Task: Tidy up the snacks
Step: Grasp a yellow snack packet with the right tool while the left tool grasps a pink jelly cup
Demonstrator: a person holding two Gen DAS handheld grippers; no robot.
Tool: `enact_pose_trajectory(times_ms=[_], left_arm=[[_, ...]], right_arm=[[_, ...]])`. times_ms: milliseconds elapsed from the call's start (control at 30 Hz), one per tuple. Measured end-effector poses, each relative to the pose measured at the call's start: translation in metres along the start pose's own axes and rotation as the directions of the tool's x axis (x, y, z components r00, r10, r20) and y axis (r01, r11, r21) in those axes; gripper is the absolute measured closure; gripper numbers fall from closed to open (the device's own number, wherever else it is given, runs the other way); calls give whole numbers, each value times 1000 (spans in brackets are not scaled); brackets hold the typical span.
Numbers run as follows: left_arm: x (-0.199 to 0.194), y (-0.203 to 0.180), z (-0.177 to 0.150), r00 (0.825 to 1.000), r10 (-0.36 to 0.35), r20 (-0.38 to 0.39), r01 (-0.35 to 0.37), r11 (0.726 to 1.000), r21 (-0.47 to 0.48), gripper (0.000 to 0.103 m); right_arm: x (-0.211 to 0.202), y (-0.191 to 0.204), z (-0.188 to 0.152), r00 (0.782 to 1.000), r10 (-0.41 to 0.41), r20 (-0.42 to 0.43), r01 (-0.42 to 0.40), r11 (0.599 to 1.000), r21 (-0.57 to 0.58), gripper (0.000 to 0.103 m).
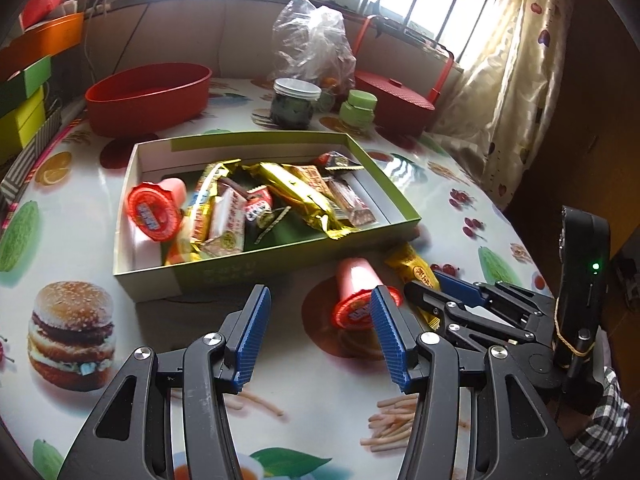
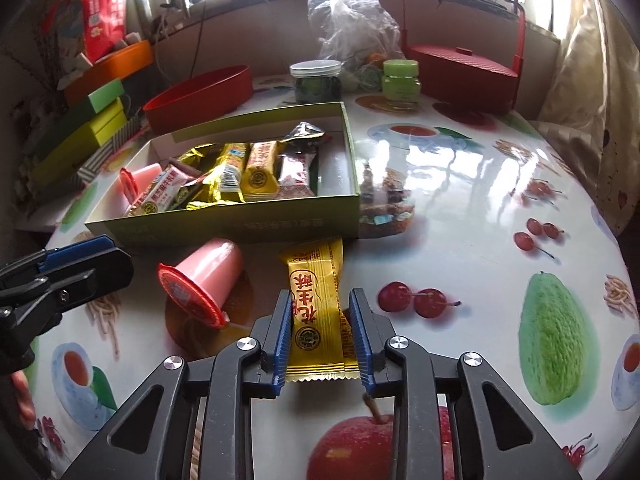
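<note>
A green cardboard box (image 1: 224,276) (image 2: 240,224) in the middle of the table holds several wrapped snacks and a pink jelly cup (image 1: 154,212). In front of it a second pink cup (image 1: 356,284) (image 2: 208,276) lies on its side, red lid towards me. Beside that lies a yellow snack packet (image 1: 408,264) (image 2: 316,296). My right gripper (image 2: 320,320) (image 1: 426,280) is shut on the packet's near half, which still rests on the table. My left gripper (image 1: 320,296) is open with nothing between its fingers; its right finger sits just in front of the cup's lid.
At the back stand a red oval tub (image 1: 148,96), a clear jar (image 1: 294,104), a small green jar (image 1: 358,108), a plastic bag (image 1: 312,40) and a red lidded basket (image 1: 394,100). Coloured boxes (image 1: 24,112) are stacked at the left. The printed tablecloth (image 2: 460,208) lies bare at the right.
</note>
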State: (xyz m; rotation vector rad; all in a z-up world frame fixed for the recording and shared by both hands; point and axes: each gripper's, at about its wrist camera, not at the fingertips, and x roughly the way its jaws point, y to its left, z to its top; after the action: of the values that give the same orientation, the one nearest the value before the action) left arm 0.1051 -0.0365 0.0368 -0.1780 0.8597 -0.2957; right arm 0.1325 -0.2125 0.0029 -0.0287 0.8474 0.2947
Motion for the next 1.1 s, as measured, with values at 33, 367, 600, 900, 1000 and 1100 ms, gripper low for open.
enact_pose_trajectory(times_ms=[33, 367, 600, 900, 1000, 1100], left_arm=[[2, -2, 0, 1000, -1, -5, 1, 1000, 3, 50], [23, -27, 3, 999, -1, -48, 4, 999, 53, 39], [35, -34, 3, 996, 48, -72, -44, 997, 60, 39], [50, -35, -2, 991, 83, -105, -78, 996, 52, 39], [50, -35, -2, 991, 87, -98, -83, 996, 45, 39], [51, -35, -2, 991, 89, -96, -85, 995, 47, 39]], right_arm=[[-1, -1, -1, 1000, 0, 0, 0, 1000, 2, 77], [-13, -24, -11, 1000, -17, 5, 17, 998, 54, 77], [-21, -37, -17, 1000, -20, 13, 19, 996, 89, 77], [-22, -42, -19, 1000, -4, 19, 2, 994, 109, 77], [-22, -43, -19, 1000, 0, 21, -2, 994, 113, 77], [-22, -43, -19, 1000, 0, 21, -3, 994, 112, 77]])
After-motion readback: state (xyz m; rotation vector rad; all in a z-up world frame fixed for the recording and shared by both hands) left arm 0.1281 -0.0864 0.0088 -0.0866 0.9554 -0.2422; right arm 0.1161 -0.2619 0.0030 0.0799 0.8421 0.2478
